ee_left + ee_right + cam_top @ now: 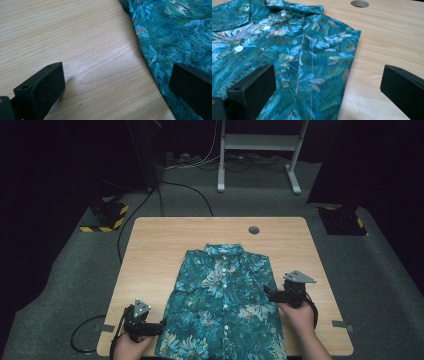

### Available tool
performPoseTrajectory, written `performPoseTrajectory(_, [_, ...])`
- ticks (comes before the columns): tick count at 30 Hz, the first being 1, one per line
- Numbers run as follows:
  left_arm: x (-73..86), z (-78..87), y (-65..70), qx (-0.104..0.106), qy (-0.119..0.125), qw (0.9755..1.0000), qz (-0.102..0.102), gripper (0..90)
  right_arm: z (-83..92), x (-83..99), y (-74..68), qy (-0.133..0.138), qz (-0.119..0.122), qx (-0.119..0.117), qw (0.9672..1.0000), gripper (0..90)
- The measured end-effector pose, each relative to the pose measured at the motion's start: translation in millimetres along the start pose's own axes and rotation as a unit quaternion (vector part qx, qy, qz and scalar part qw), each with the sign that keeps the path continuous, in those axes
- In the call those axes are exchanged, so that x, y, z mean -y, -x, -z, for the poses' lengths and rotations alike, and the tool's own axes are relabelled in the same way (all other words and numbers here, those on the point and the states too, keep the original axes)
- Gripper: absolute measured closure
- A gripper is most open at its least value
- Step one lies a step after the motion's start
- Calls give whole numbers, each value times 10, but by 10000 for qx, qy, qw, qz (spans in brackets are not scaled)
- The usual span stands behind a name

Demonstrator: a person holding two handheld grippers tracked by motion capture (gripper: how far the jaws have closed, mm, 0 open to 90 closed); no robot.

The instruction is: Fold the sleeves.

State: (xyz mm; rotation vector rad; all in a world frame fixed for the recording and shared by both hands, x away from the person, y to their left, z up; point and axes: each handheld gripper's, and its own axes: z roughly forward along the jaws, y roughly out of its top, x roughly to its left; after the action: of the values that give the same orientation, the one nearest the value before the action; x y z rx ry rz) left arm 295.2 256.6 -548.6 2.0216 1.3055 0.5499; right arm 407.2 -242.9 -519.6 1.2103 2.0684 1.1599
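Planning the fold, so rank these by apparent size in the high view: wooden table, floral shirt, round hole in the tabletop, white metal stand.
1. wooden table
2. floral shirt
3. white metal stand, farther from the camera, so its rank is unsure
4. round hole

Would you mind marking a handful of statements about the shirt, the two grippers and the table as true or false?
1. The shirt lies buttoned, front up, collar toward the far edge of the table. True.
2. The left gripper is clamped shut on the shirt's edge. False: its jaws stand wide apart, one over bare wood, the other over the cloth.
3. The right gripper is open, straddling the shirt's side edge. True.
4. The shirt is plain white. False: it carries a teal floral print.
5. A round hole sits in the table beyond the collar. True.
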Motion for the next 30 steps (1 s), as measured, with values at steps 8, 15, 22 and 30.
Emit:
performPoseTrajectory(8, [0,0,1,-2,-3,10000,4,4,116,107,40,-9,-9,79,10000,0])
performPoseTrajectory(15, [0,1,2,-4,-8,10000,10,4,242,199,67,-42,-6,139,9999,0])
performPoseTrajectory(22, [0,0,2,-6,-2,10000,7,4,361,294,54,-164,135,197,9996,0])
performPoseTrajectory(30, [1,2,5,-16,-5,10000,17,4,462,433,26,-300,229,240,9990,0])
